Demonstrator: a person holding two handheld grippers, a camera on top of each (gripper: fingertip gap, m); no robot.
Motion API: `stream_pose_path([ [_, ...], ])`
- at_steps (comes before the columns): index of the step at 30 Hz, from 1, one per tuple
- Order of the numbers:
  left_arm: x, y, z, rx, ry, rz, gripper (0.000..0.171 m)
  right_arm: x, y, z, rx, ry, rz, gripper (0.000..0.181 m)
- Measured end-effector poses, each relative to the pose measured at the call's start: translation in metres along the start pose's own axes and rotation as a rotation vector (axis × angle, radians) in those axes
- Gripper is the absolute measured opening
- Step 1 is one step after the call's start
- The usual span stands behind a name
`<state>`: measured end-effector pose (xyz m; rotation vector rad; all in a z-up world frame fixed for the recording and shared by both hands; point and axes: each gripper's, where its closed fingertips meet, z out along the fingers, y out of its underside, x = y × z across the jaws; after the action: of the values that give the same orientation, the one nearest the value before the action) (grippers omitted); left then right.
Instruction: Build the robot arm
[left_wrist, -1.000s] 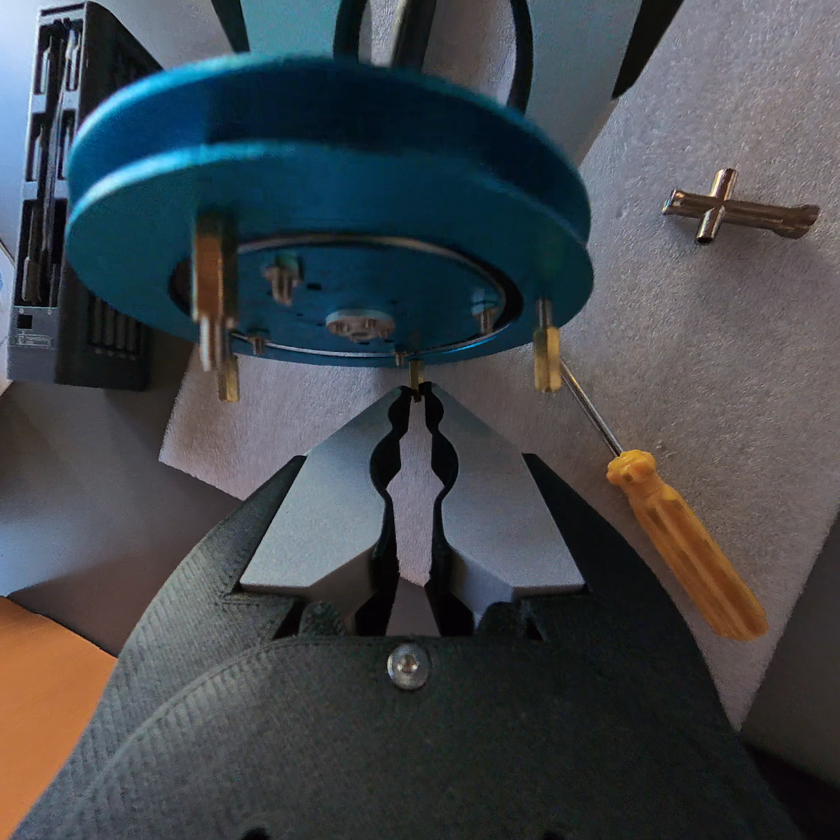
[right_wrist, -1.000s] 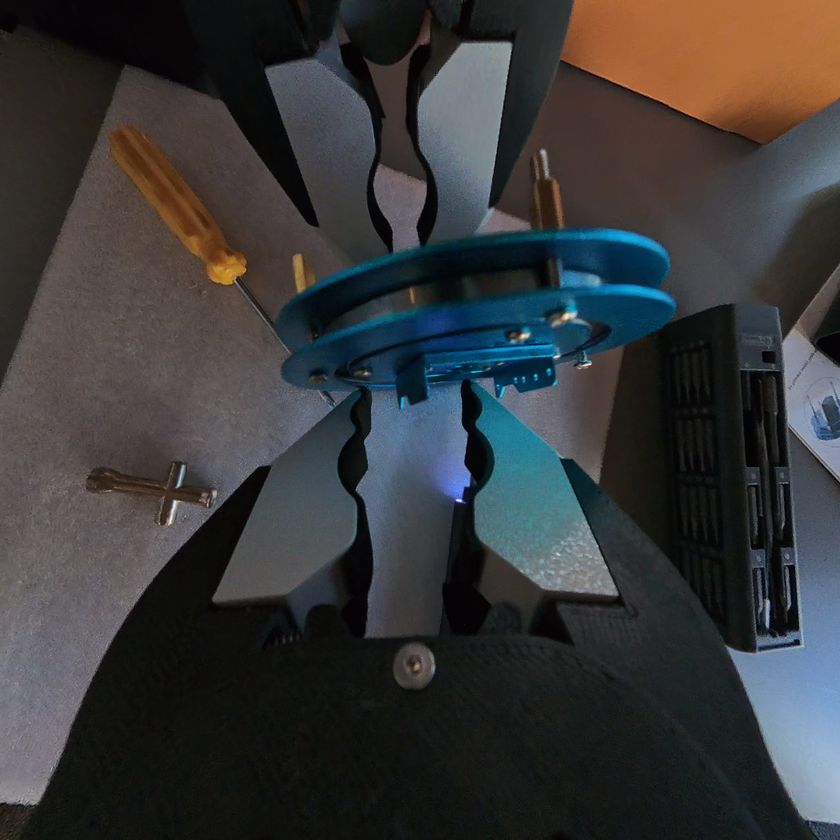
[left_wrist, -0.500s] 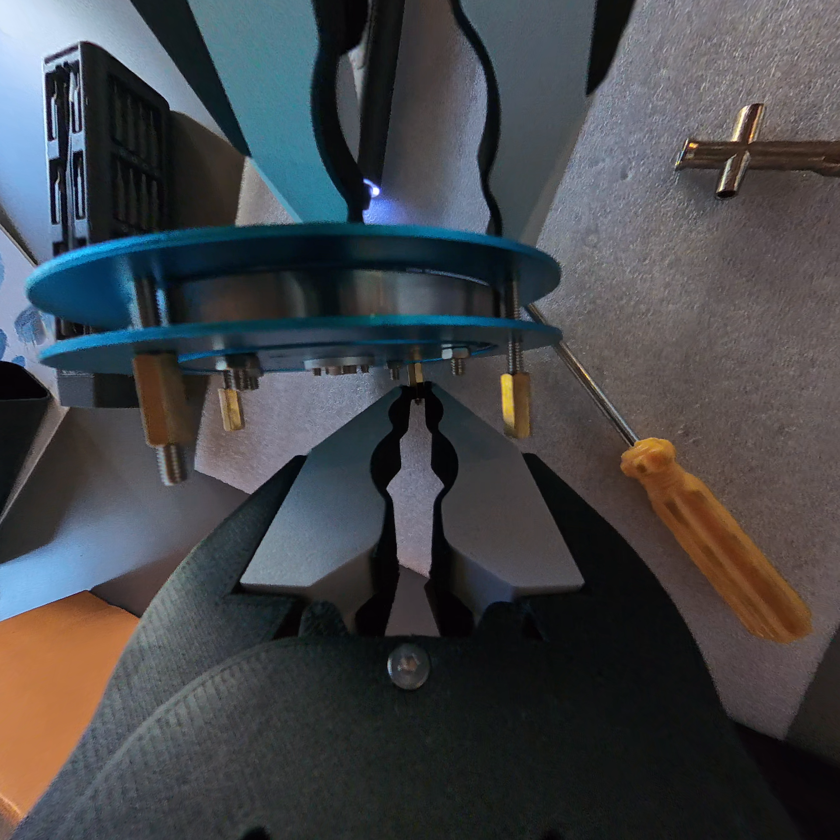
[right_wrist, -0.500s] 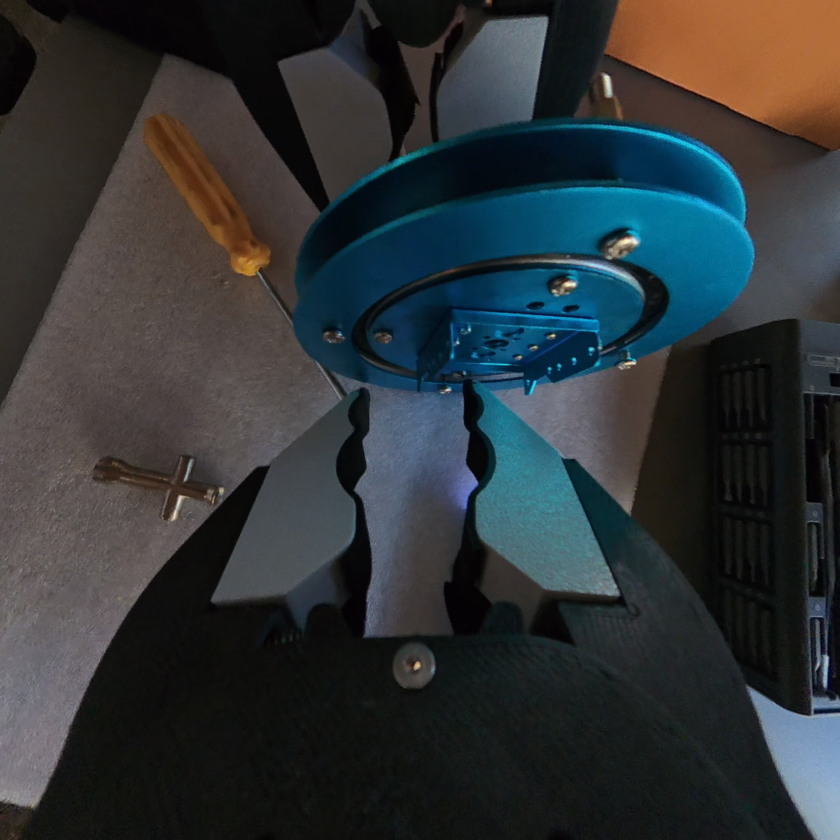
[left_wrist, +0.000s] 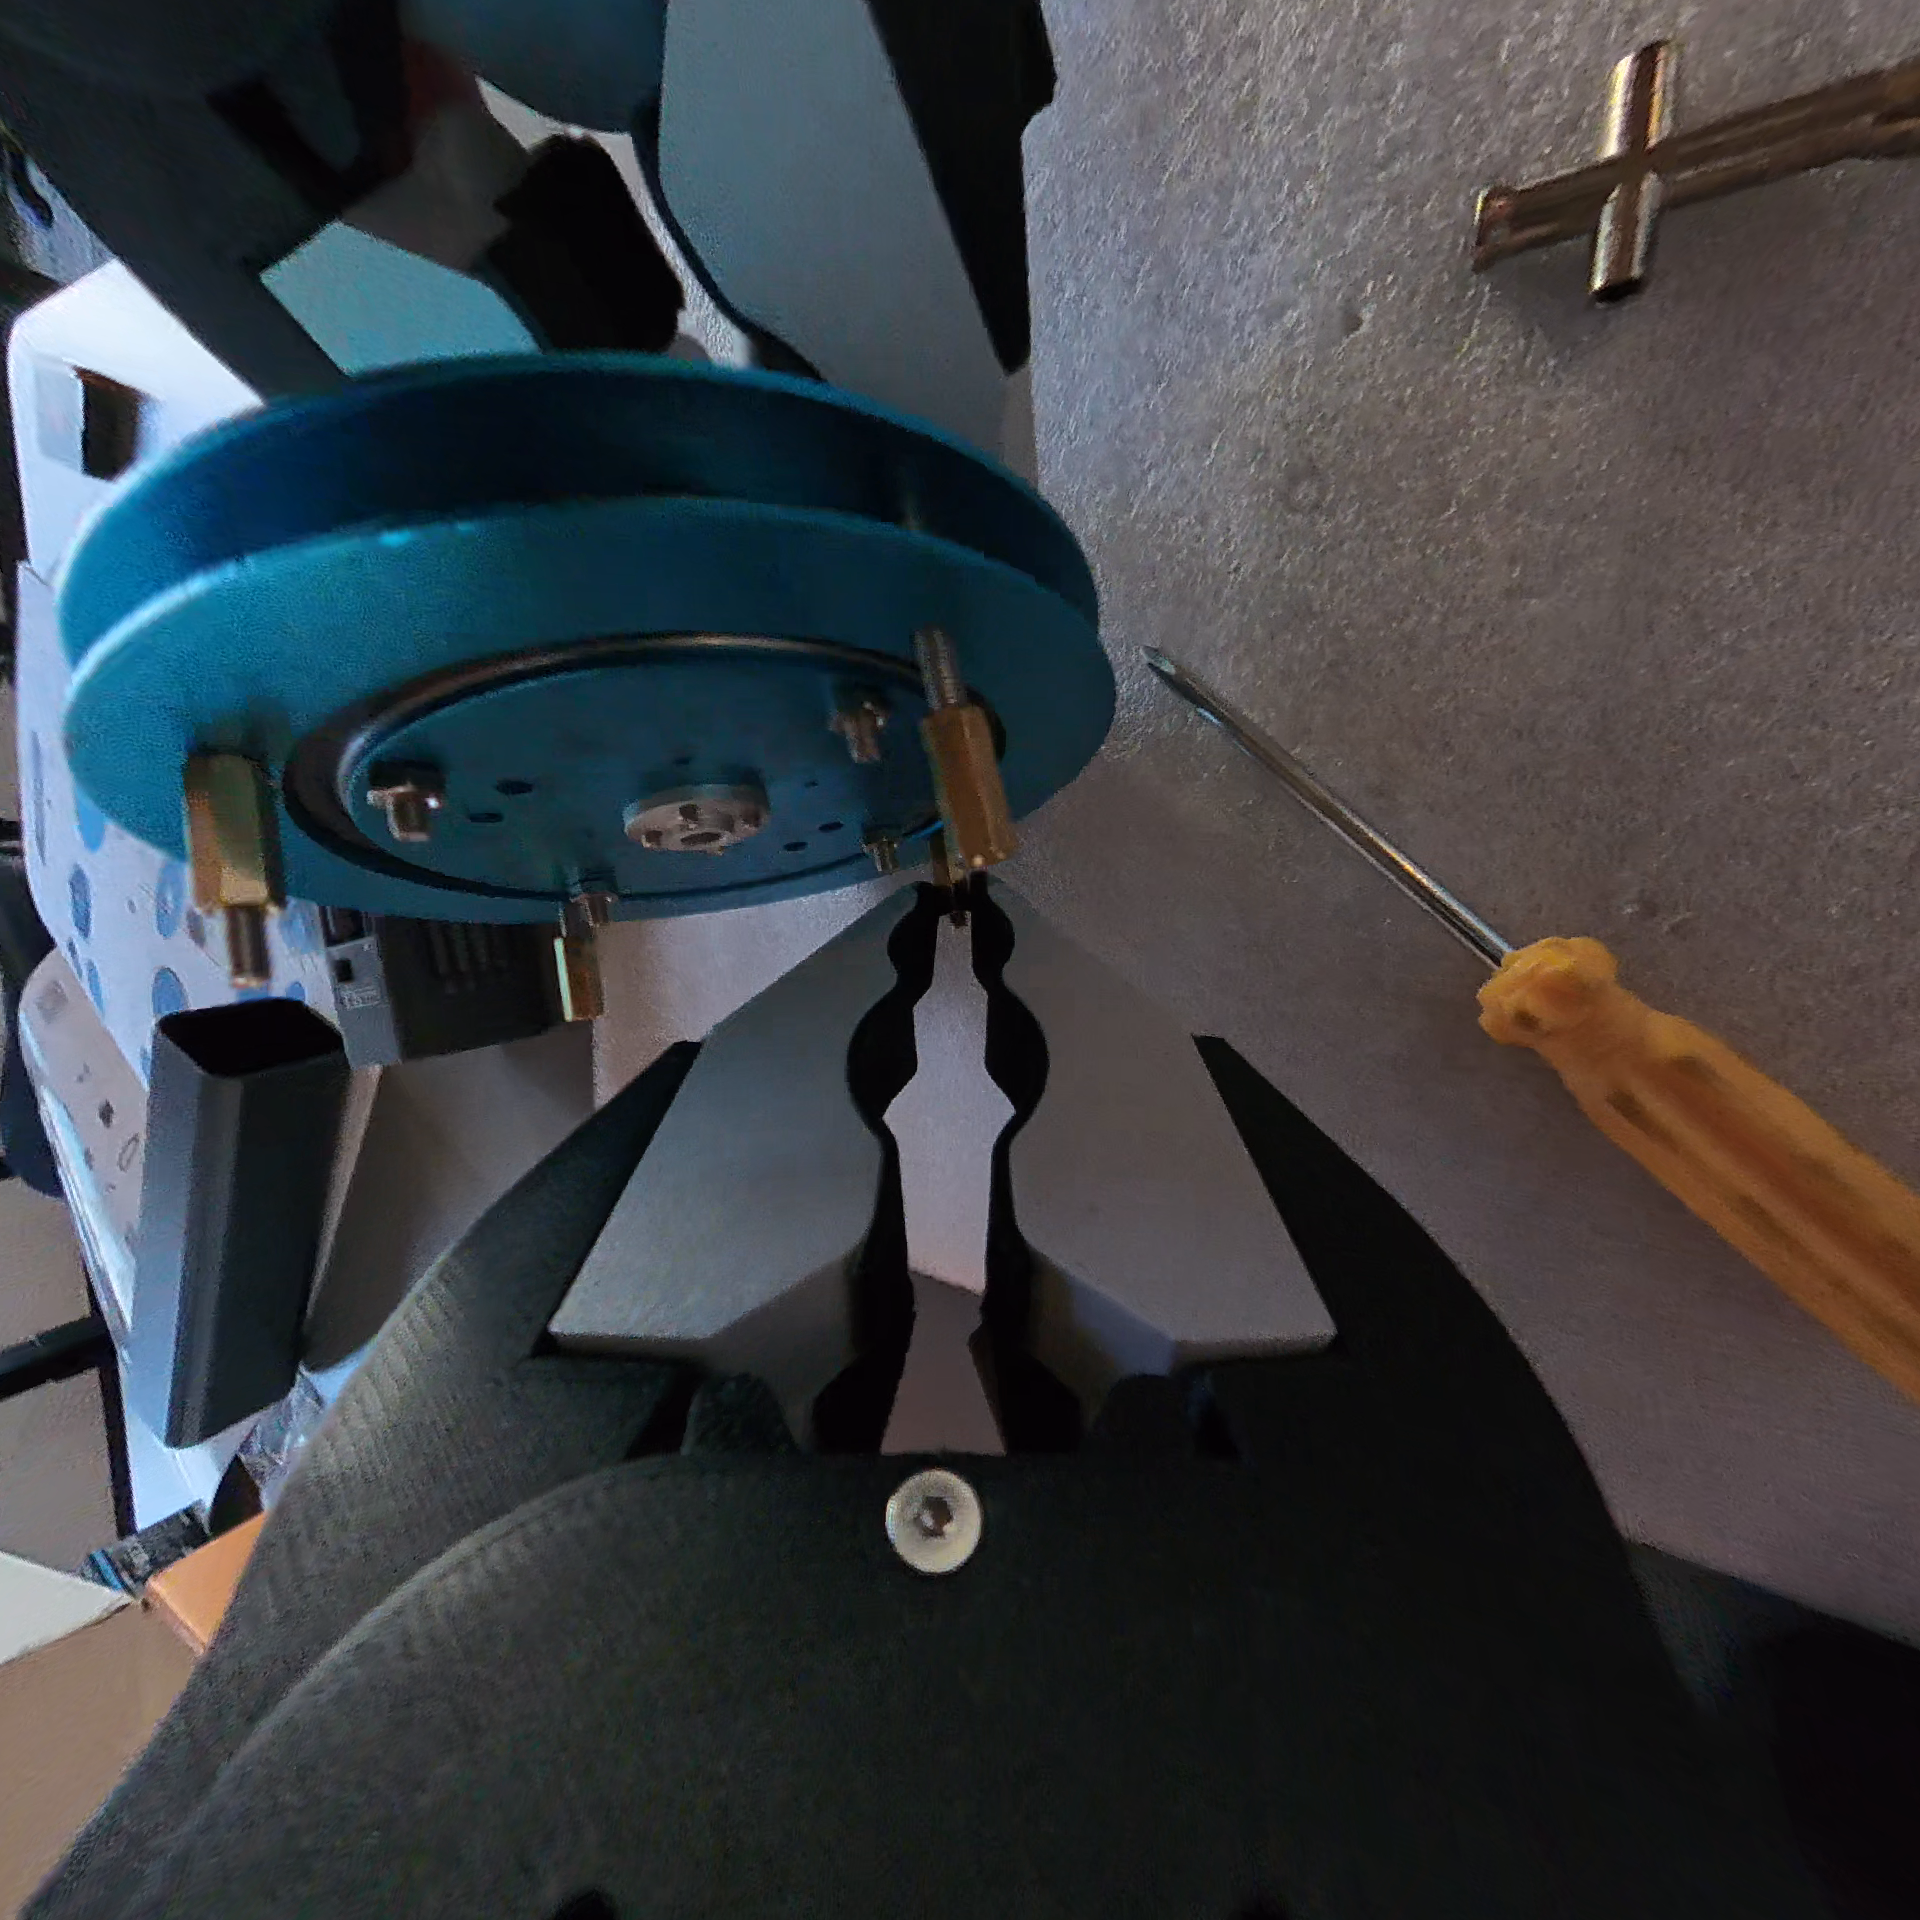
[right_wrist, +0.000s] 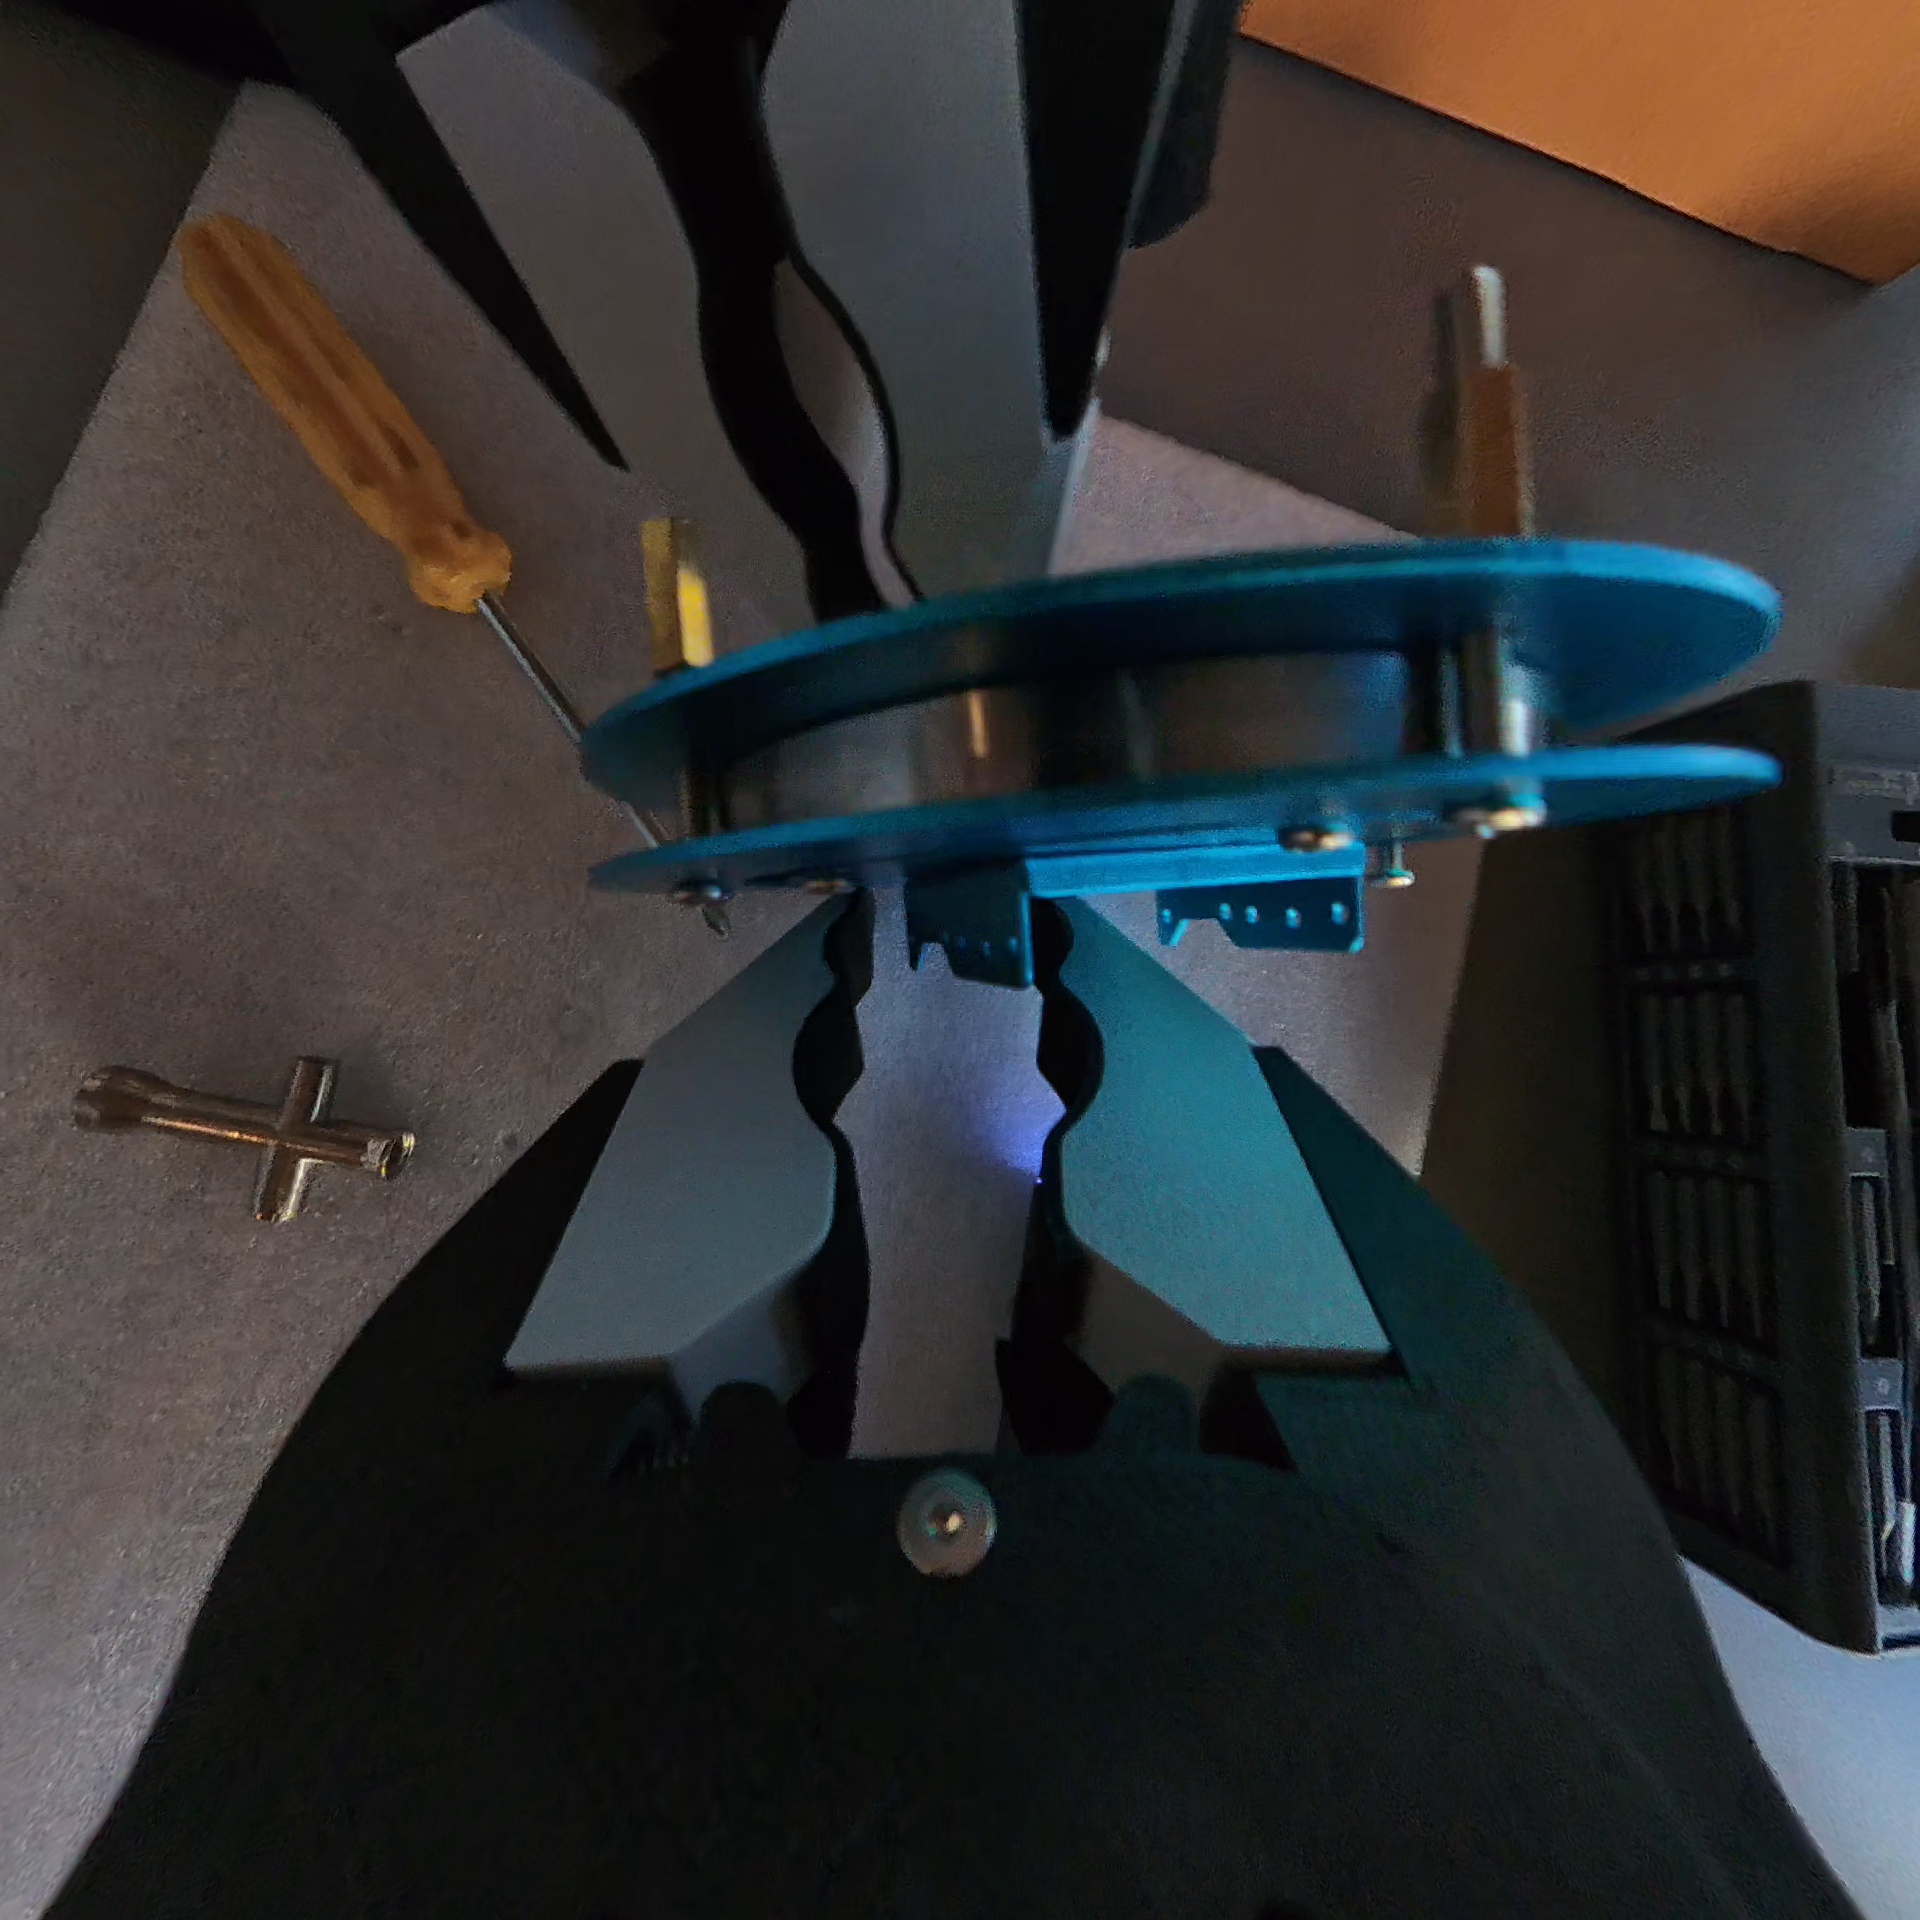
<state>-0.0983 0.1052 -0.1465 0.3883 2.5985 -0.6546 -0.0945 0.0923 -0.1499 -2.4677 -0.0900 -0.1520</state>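
Your left gripper (left_wrist: 954, 902) has its jaws nearly closed, pinching a brass post (left_wrist: 966, 795) under the blue disc (left_wrist: 499, 634). Your right gripper (right_wrist: 945, 935) jaws, partly open, grip the disc's blue bracket (right_wrist: 982, 935). A screwdriver (left_wrist: 1704, 1132) and cross wrench (left_wrist: 1631, 177) lie nearby on the foam mat (left_wrist: 1507, 540).

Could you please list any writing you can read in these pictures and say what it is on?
Grey label on the black bit case: print too small to read.
White box with blue pattern: blurred, nothing legible.
Yellow screwdriver, cross wrench, blue disc assembly: no writing visible.
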Motion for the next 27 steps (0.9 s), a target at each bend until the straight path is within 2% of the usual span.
stream_pose_path([
  [4, 0.001, 0.001, 0.001, 0.003, 0.037, -0.003, 0.003, 0.000, -0.001, 0.001, -0.015, 0.030, 0.016, 0.027],
  [13, 0.002, 0.001, 0.003, 0.020, -0.009, 0.007, 0.005, -0.001, -0.001, 0.000, -0.078, 0.085, -0.032, 0.028],
  [27, 0.001, 0.000, 0.003, 0.054, -0.043, -0.022, 0.004, 0.001, -0.001, -0.012, -0.070, 0.087, -0.032, 0.035],
])
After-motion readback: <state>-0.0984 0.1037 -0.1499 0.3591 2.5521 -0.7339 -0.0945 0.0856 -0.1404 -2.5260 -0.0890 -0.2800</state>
